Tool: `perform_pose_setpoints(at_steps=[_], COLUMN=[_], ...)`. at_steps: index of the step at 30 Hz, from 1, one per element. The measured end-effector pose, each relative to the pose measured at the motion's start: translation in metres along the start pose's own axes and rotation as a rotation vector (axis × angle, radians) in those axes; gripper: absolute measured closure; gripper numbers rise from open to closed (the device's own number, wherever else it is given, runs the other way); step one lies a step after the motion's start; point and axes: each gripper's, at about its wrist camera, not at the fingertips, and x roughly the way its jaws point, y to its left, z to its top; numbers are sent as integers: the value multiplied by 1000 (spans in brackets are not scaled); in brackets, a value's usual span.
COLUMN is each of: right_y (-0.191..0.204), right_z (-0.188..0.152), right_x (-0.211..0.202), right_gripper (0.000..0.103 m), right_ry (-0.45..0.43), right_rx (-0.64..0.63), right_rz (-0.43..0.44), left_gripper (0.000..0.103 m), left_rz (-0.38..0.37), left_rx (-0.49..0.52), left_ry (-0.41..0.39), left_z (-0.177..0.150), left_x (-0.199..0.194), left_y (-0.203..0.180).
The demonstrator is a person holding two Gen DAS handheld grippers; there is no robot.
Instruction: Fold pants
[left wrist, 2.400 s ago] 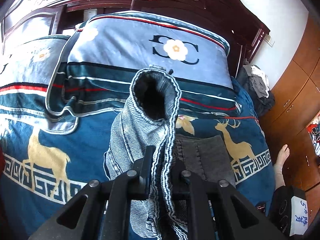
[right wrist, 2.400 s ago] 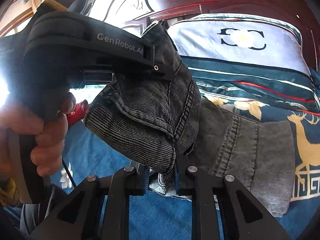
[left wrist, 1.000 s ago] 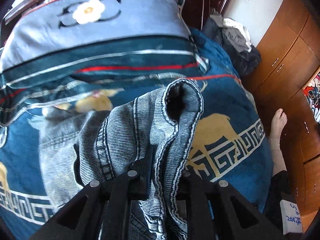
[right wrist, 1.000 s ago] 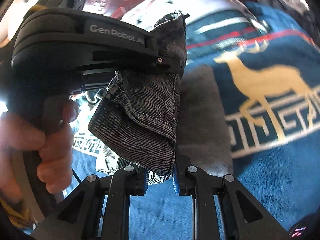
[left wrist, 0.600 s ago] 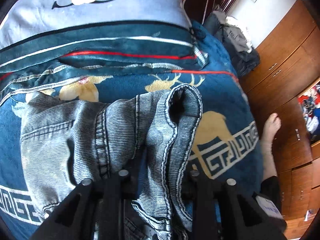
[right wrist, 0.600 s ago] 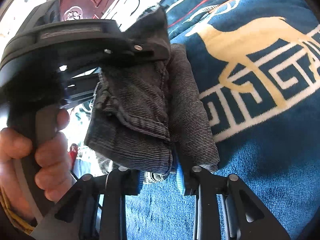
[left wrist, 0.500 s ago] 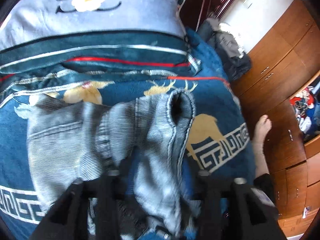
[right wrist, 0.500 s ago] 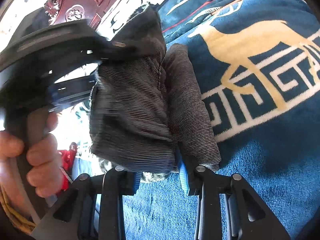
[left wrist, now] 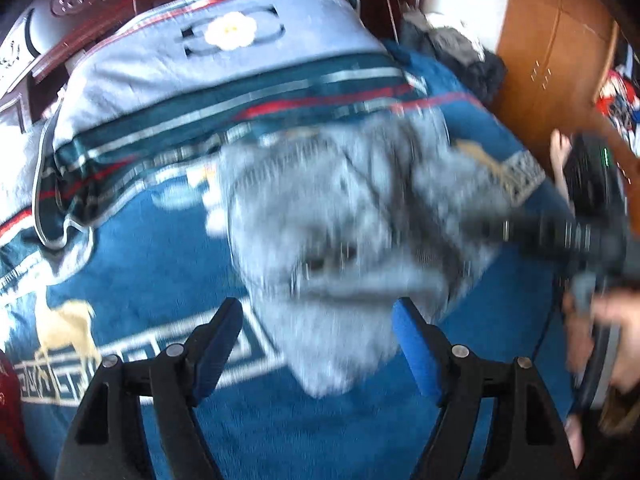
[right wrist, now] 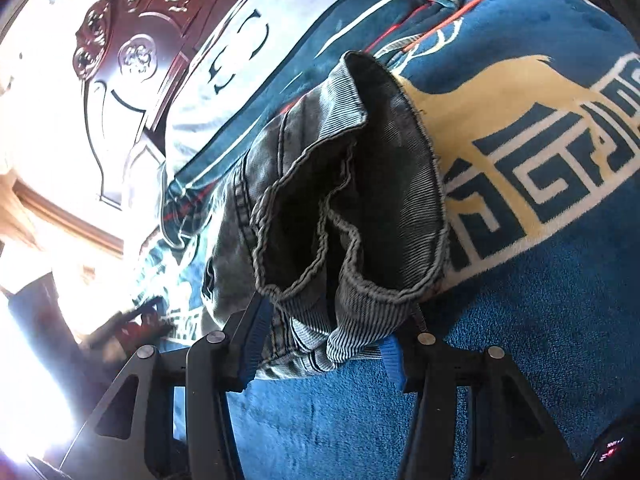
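The grey striped denim pants (left wrist: 332, 232) lie folded in a heap on the blue deer-patterned bed blanket (left wrist: 152, 264), blurred in the left wrist view. My left gripper (left wrist: 318, 332) is open and empty, pulled back just short of the pants' near edge. In the right wrist view the pants' hem ends (right wrist: 344, 200) stand open in front of my right gripper (right wrist: 326, 344), whose jaws are spread wide with the cloth's edge lying loose between them. The right gripper also shows in the left wrist view (left wrist: 552, 236), at the pants' right side.
A light blue pillow (left wrist: 224, 52) and dark carved headboard (right wrist: 132, 40) lie beyond the pants. A wooden wardrobe (left wrist: 556, 40) and a pile of clothes (left wrist: 452, 48) stand at the right. A bare foot (left wrist: 560, 148) shows beside the bed.
Both grippers carried the held pants to the right and laid them down folded, then opened and let go. My left gripper has drawn back from the cloth.
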Motion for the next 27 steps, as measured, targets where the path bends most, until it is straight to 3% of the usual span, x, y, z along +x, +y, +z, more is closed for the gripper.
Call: perform_pose_setpoints(at_steps=[1, 3, 4, 5, 8, 11, 13, 15, 18, 20, 22, 25, 27], right_y=[-1, 3, 8, 16, 38, 64, 80, 78, 32, -6, -24, -20, -6], right_z=[2, 4, 5, 7, 13, 22, 27, 27, 16, 7, 4, 11, 16], right_x=[0, 6, 9, 13, 18, 11, 5, 2, 5, 21, 19, 9, 0], right_gripper=[55, 74, 83, 86, 89, 90, 90, 90, 90, 83, 82, 75, 60], right_ry=[-7, -5, 2, 10, 19, 4, -28, -41, -8, 80, 66, 86, 84], right_rx=[3, -23, -50, -79, -133, -150, -174, -162, -43, 34, 80, 69, -12], right_rz=[-6, -51, -90, -115, -124, -41, 8, -1, -99, -156, -66, -57, -112], left_gripper=[24, 25, 35, 53, 84, 86, 86, 86, 86, 86, 86, 86, 86], left_rz=[-4, -16, -23, -40, -69, -43, -68, -83, -99, -105, -70, -62, -80], left_rx=[1, -5, -11, -25, -119, -220, -297, -325, -293, -271, -245, -247, -275], left_ry=[11, 22, 18, 17, -18, -82, -94, -85, -76, -61, -14, 10, -10], left_z=[-5, -10, -10, -10, -11, -13, -16, -17, -17, -14, -13, -11, -9], left_x=[4, 15, 19, 23, 20, 4, 0, 2, 10, 19, 31, 37, 29], left_y=[1, 0, 0, 0, 14, 39, 56, 62, 50, 38, 27, 27, 35])
